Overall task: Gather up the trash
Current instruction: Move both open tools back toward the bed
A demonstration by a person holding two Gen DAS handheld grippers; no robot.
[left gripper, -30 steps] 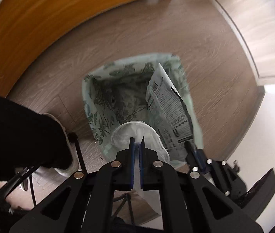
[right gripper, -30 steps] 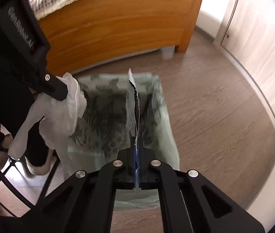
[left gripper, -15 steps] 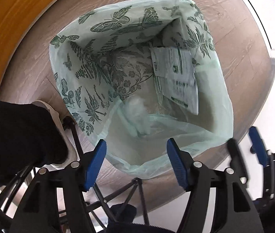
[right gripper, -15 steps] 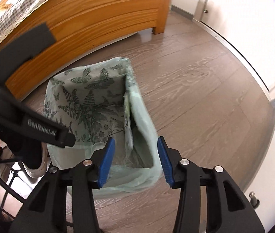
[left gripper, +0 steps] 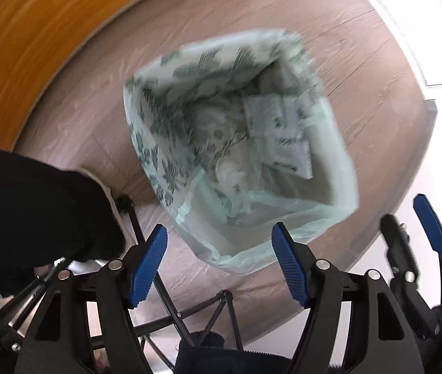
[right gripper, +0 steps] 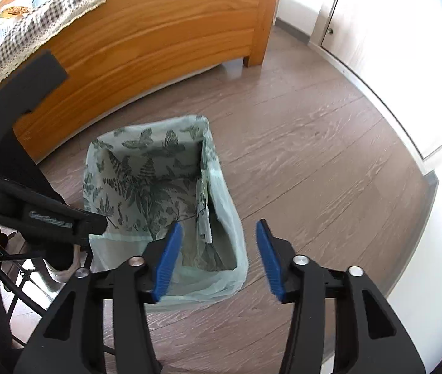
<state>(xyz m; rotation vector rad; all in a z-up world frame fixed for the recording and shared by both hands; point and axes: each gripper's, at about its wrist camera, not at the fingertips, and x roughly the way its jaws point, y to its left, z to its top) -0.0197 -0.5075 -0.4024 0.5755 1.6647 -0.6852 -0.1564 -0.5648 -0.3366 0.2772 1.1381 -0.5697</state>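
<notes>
One pale-green leaf-printed plastic bin liner (left gripper: pixel 336 168) stands mouth up. Inside: one flat printed wrapper (left gripper: pixel 278 135), one white crumpled tissue (left gripper: pixel 232 176). Left gripper (left gripper: pixel 219 265) and right gripper (right gripper: pixel 216 258): jaws opening, nothing between them.

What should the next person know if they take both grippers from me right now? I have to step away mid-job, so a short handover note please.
Left gripper: jaws opening, nothing between them, above the bin's mouth.
Right gripper: jaws opening, nothing between them, beside and above the bin.
Bin: stands on the wooden floor near the bed, lined with a green leaf-print bag.
Done: a printed wrapper and a crumpled white tissue lie inside the bag.
Left: no other trash shows on the floor in these views; look around the room for more before finishing.
</notes>
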